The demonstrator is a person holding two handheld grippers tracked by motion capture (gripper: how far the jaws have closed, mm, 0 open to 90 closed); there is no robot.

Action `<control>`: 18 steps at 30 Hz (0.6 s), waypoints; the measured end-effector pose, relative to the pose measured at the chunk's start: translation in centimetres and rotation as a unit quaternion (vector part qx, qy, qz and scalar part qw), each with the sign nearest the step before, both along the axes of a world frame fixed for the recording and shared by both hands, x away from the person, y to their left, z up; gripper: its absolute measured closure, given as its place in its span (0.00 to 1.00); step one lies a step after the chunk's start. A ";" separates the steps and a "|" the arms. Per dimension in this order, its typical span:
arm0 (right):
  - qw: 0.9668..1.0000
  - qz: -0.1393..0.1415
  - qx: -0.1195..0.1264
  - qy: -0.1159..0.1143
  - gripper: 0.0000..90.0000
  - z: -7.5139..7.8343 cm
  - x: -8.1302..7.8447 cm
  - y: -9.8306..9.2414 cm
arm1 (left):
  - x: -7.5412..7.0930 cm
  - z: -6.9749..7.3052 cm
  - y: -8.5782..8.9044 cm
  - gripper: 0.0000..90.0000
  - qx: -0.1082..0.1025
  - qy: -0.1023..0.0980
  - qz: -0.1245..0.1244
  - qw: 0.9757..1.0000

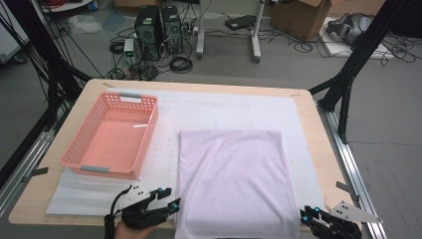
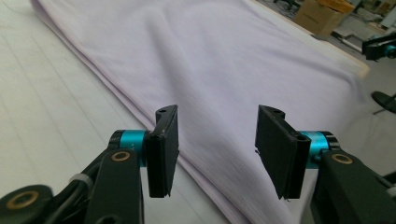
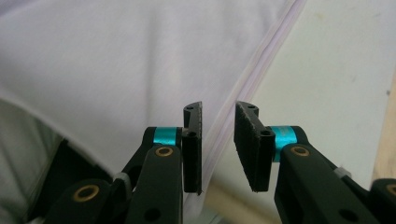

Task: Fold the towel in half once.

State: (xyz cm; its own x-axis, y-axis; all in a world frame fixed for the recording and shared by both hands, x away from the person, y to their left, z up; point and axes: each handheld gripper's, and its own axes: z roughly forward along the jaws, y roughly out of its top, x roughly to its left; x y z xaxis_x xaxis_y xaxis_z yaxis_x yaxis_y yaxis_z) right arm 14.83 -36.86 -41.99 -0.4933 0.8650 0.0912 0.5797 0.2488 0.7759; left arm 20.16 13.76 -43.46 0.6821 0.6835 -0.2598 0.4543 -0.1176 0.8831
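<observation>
A pale lilac folded cloth (image 1: 231,179) lies flat on the white padding, reaching down to the table's near edge. My left gripper (image 1: 169,199) sits at the cloth's near left corner. In the left gripper view (image 2: 217,140) its jaws stand wide open over the cloth's (image 2: 210,56) left folded edge, gripping nothing. My right gripper (image 1: 304,214) is at the cloth's near right corner. In the right gripper view (image 3: 218,135) its jaws stand a narrow gap apart above the cloth's (image 3: 116,60) layered right edge, and the pads press on nothing.
A pink plastic basket (image 1: 149,129) with nothing in it stands at the left on the white padding (image 1: 229,107). The wooden table (image 1: 309,119) has bare margins around the padding. Black frame legs, cables and boxes stand on the floor beyond.
</observation>
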 end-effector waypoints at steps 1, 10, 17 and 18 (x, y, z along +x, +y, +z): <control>1.000 -0.001 0.002 -0.005 0.80 0.0 0.6 0.1 | 0.7 0.0 -0.1 0.54 0.001 0.003 0.002 1.000; 1.000 0.009 0.006 -0.015 0.79 -0.1 5.4 1.0 | 6.4 0.4 -1.6 0.61 0.009 0.009 0.031 0.999; 1.000 0.014 0.007 -0.010 0.78 -0.6 8.5 0.5 | 11.3 0.1 -2.3 0.63 0.023 0.025 0.064 0.997; 1.000 0.014 0.009 -0.011 0.78 -0.6 8.8 0.4 | 11.7 0.1 -2.4 0.64 0.024 0.019 0.068 0.997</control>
